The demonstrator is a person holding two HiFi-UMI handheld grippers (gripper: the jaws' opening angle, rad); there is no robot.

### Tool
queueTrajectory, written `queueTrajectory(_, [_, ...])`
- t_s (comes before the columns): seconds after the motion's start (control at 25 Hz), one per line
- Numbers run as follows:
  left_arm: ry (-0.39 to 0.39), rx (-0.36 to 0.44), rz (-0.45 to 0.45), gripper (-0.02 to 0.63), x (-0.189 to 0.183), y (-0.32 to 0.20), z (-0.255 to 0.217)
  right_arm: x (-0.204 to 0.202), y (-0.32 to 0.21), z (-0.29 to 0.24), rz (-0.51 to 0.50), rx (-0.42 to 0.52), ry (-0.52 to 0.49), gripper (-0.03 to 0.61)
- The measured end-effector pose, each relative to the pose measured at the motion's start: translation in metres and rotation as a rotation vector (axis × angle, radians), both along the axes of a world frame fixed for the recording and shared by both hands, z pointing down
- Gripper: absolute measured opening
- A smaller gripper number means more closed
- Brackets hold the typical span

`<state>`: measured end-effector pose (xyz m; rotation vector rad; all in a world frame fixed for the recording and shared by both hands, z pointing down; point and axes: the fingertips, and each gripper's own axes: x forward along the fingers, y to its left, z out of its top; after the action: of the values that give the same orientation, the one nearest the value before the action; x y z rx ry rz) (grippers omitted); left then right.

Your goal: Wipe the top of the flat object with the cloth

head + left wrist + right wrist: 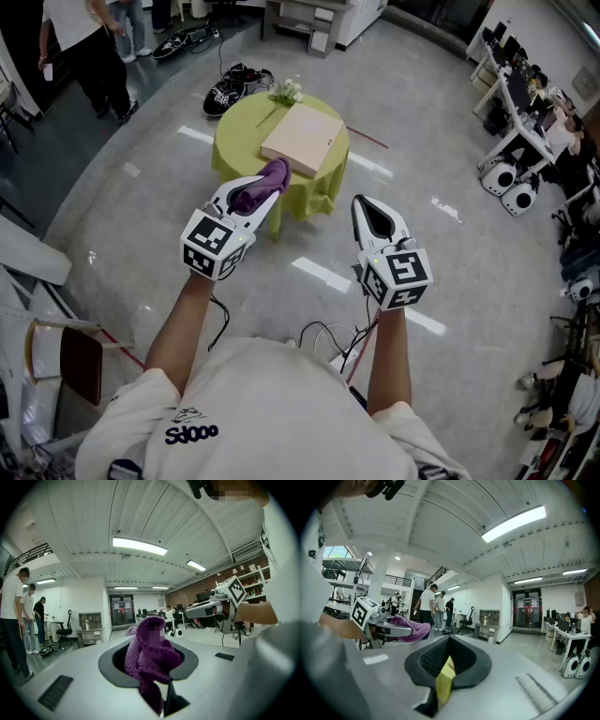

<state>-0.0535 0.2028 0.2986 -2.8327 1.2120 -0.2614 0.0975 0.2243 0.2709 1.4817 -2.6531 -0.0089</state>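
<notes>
A flat beige box (303, 138) lies on a small round table (236, 134) draped in yellow-green fabric. A purple knitted cloth (255, 194) (152, 653) is bunched in my left gripper (274, 187), which is shut on it and hovers just short of the table's near edge. To its right my right gripper (367, 210) (444, 670) hangs over the floor with its jaws together; only a thin yellow strip shows at their seam. Both gripper views look out across the room, so neither shows the box. The right gripper view catches the left gripper (401, 630) and the cloth (410, 627).
White flowers (285, 91) lie at the table's far edge, with dark shoes (232, 88) on the floor behind. People (89, 56) stand at the far left. Desks and robot parts (520, 122) line the right side. A chair (75, 361) sits at my lower left.
</notes>
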Motion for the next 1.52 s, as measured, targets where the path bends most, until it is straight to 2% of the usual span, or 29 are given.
queueTrajectory(0.32, [-0.002,-0.006,-0.022,0.109,0.01,-0.003,-0.002,0.019,-0.001,-0.012,-0.016,0.032,-0.095,0.009])
queueTrajectory(0.48, [-0.005,-0.006,-0.04,0.109,0.023,-0.002,-0.005,0.033,-0.004,-0.01,-0.018,0.03,-0.062,0.009])
queueTrajectory(0.72, [-0.015,-0.019,-0.07,0.109,0.031,0.004,0.007,0.04,-0.004,0.001,-0.06,-0.001,-0.065,0.009])
queueTrajectory(1.04, [-0.01,-0.035,-0.089,0.109,0.035,-0.019,0.016,0.053,-0.023,0.013,-0.042,-0.019,-0.095,0.009])
queueTrajectory(1.2, [-0.03,-0.04,-0.073,0.109,0.035,-0.05,0.031,0.048,-0.057,0.021,-0.04,-0.02,-0.082,0.009])
queueTrajectory(1.52, [-0.012,-0.054,-0.076,0.109,0.014,-0.155,0.04,0.038,-0.155,0.02,0.006,0.013,-0.093,0.009])
